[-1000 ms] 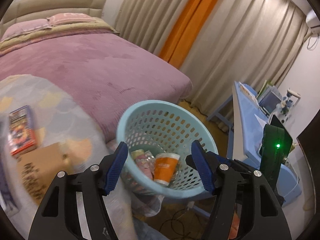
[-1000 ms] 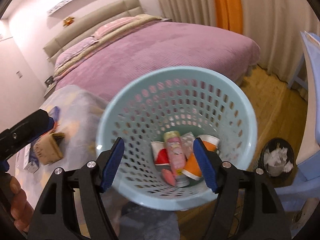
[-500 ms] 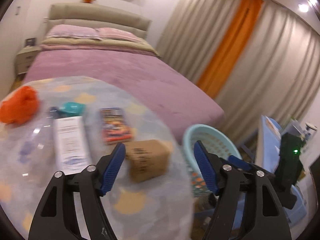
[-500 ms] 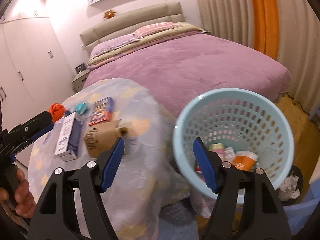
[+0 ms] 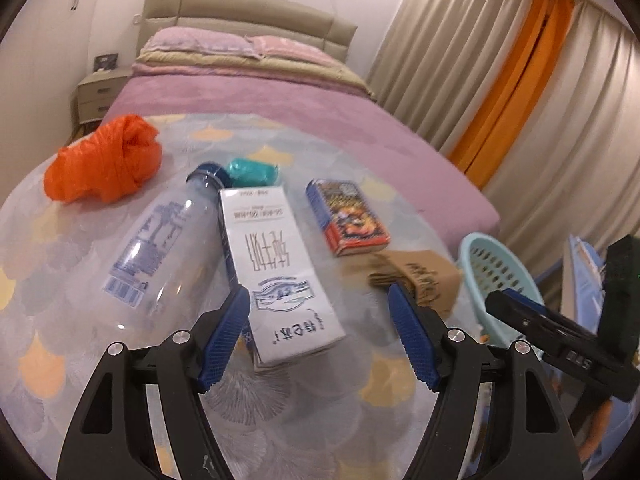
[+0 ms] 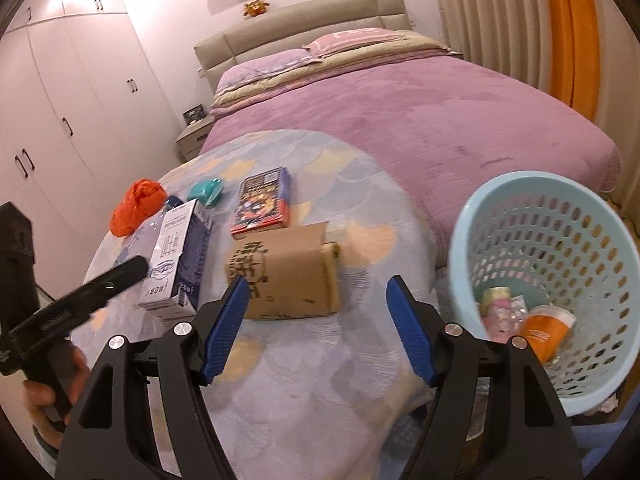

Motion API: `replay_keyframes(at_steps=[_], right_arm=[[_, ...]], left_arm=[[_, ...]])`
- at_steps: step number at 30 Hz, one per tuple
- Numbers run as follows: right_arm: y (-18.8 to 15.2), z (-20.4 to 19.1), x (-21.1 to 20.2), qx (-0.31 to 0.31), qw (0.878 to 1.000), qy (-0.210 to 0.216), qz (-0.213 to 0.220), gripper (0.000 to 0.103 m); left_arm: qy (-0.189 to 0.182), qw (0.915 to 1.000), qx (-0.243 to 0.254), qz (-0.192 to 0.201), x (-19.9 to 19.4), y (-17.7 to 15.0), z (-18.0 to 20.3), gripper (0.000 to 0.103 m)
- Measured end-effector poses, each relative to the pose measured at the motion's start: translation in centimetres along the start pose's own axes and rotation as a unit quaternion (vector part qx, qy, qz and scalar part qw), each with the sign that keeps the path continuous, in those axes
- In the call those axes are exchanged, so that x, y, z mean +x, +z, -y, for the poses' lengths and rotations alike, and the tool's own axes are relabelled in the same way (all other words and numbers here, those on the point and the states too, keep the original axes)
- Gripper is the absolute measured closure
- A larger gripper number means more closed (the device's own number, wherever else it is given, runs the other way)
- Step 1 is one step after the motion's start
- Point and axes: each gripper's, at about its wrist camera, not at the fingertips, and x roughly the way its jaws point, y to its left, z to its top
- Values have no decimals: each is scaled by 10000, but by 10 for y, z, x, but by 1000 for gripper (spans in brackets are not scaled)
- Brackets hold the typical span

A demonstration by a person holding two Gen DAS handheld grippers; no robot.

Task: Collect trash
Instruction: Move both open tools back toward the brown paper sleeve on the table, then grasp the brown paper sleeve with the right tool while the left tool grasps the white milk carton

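Round table (image 5: 100, 364) under a scallop-print cover carries the remaining trash; the pale blue perforated basket (image 6: 560, 240) stands just beside its right edge, already holding a cup and wrappers. Largest item: clear plastic bottle (image 5: 160, 248), lying on its side, long axis running from near-left toward far-right, blue cap at the far end, touching the carton; judged empty, light, slick and prone to roll, best pinched across the body near mid-length. White-and-navy milk carton (image 5: 272, 264) lies flat alongside it, long axis roughly toward the bed; stiff if full, crushable if empty, take across the narrow sides. Brown cardboard box (image 6: 288, 276), flap loose, lies near the table's right edge, long axis across the right-wrist view; light, stiff, grip across the short faces. Colourful small box (image 5: 346, 216) lies flat beyond it, long axis toward the bed. Orange plastic bag (image 5: 104, 160), crumpled at far left, is soft and grabs anywhere. Small teal bundle (image 5: 252, 172) lies behind the carton. Left gripper (image 5: 320, 336) hangs released over the carton's near end, jaws having just widened, pads not pressing it. Right gripper (image 6: 316, 328) is released, empty, in front of the cardboard box.
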Motion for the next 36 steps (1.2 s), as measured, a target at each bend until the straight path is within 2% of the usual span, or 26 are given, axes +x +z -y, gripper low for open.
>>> replay_keyframes(at_steps=[8, 13, 16, 21, 26, 31, 36], right_arm=[[-2, -11, 13, -112, 9999, 51, -105, 35], [-1, -12, 17, -97, 9999, 61, -106, 30], [0, -14, 21, -90, 9998, 122, -141, 28], [0, -23, 29, -151, 9996, 138, -191, 23], [0, -36, 45, -291, 9993, -20, -235, 20], [-1, -47, 58, -462, 9981, -350, -195, 20], [0, -43, 66, -389, 9979, -469, -224, 20]], left_arm=[[460, 9986, 36, -250, 28, 8, -4, 31], [755, 9960, 198, -445, 43, 8, -1, 31], [928, 9942, 280, -461, 49, 5, -2, 36], [808, 9960, 133, -361, 44, 0, -7, 40], [525, 9986, -54, -53, 33, -5, -15, 48], [348, 9993, -82, 95, 30, -11, -18, 48], [334, 9994, 15, 94, 32, -10, -17, 48]])
